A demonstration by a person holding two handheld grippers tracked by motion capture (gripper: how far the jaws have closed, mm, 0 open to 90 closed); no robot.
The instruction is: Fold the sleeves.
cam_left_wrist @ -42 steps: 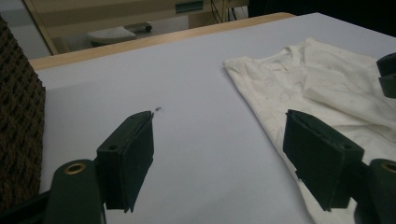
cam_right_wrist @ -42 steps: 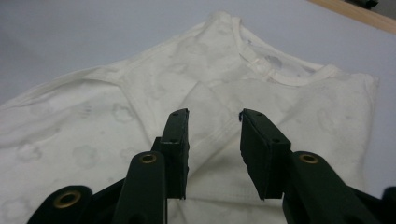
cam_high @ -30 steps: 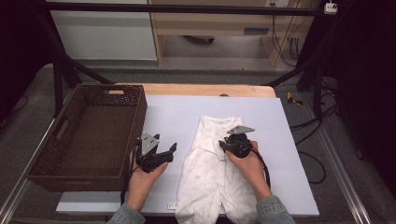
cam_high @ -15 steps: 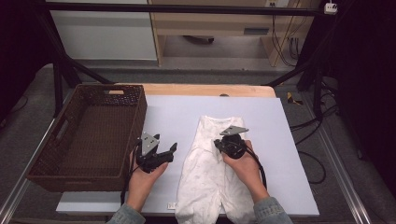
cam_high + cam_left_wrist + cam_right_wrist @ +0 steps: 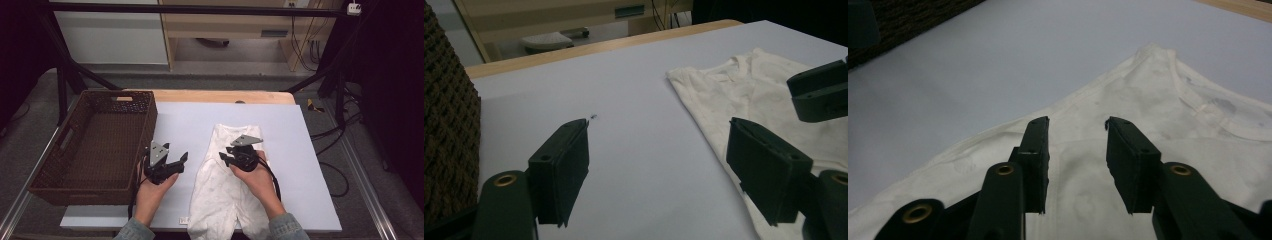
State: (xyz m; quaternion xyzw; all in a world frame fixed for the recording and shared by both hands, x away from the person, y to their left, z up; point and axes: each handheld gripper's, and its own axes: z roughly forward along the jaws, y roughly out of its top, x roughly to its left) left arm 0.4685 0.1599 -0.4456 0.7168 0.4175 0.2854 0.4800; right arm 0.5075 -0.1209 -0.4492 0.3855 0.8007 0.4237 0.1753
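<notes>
garment: white, flat on mat, right of basket
axis: neck far, legs near
right gripper: over garment, jaws just opened, nothing pinched
left gripper: released, over bare mat

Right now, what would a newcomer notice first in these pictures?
First the white baby garment, lying flat on the pale sheet at the table's middle, with the right tool over it, its jaws just opened and nothing between them. Then the dark wicker basket at the left, beside the open left tool.

Even overhead light on the pale mat, dark surroundings, soft shadows, near jaws blurred, slight grain
</notes>
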